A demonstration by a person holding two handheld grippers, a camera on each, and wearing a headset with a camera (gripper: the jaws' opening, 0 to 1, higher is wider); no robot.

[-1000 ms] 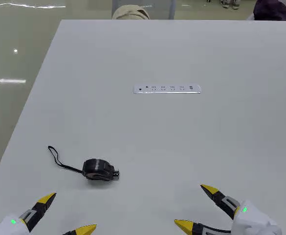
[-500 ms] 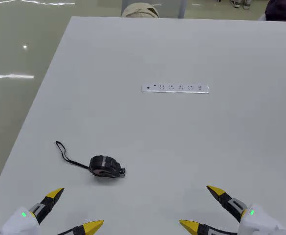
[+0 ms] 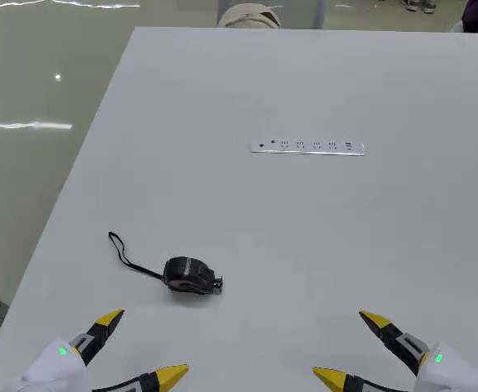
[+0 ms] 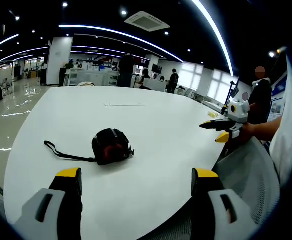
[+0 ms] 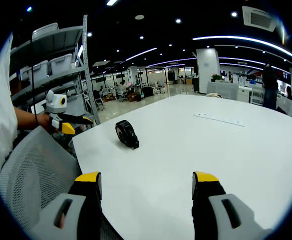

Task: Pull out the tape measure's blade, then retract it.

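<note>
On the near left part of the white tabletop point(image 3: 304, 237) the tape measure point(image 3: 191, 275) lies on its side, a small dark case with its blade fully wound in. Its thin wrist strap point(image 3: 128, 257) trails off to the left, and the blade's hook end faces right. Farther back, well apart from it, a white power strip point(image 3: 307, 146) is set into the surface.

The left claw point(image 3: 145, 343) hovers at the near edge of the tabletop, just short of the tape measure, with its yellow-tipped jaws spread wide and nothing between them. The right claw point(image 3: 349, 347) hangs at the same edge, farther to the right and well apart from the case, its jaws also parted and empty. From the left gripper view the tape measure point(image 4: 111, 146) sits ahead and slightly left of centre, between the lines of the two jaws.

I judge the task has not really begun: this is the approach, and nothing is gripped yet. The next move likely calls for the left claw to come forward and close on the case to steady it. The right claw would then need to travel left and pinch the small hook at the blade's tip, which is a fine target.
</note>
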